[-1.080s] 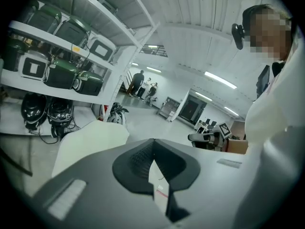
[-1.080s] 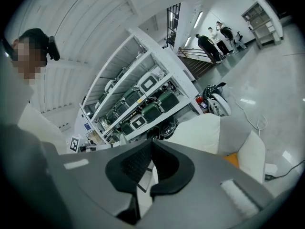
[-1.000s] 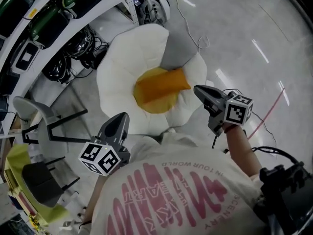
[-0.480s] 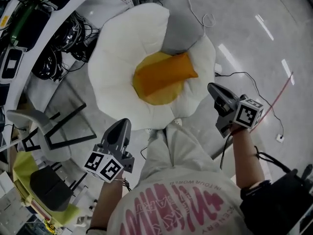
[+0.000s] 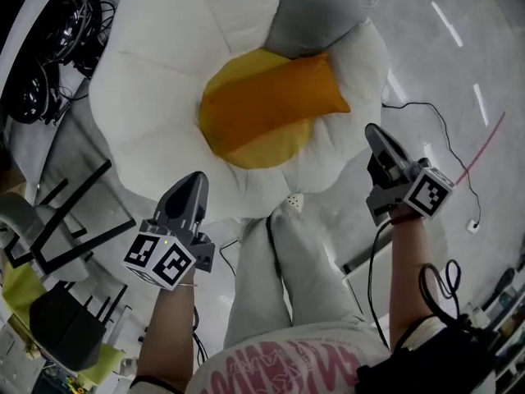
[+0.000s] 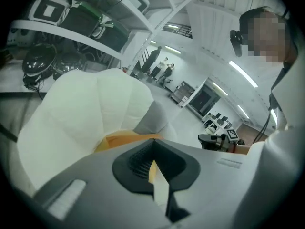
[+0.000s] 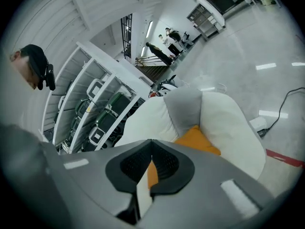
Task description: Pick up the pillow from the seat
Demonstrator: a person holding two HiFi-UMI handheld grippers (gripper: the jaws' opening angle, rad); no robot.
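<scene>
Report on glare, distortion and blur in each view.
Head view: sharp but dim, with bright light streaks glaring off the glossy floor; the orange pillow reads clearly. Left gripper view: strong fisheye, dark round corners, ceiling lights blown out. Right gripper view: the same fisheye bends the shelves, and there are streaks on the floor again.

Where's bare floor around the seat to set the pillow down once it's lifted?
Bare floor lies right of the white flower-shaped seat, broken only by the black cable and red line. Left of the seat is crowded: tangled cables and black chair frames. The person's legs fill the near side.
</scene>
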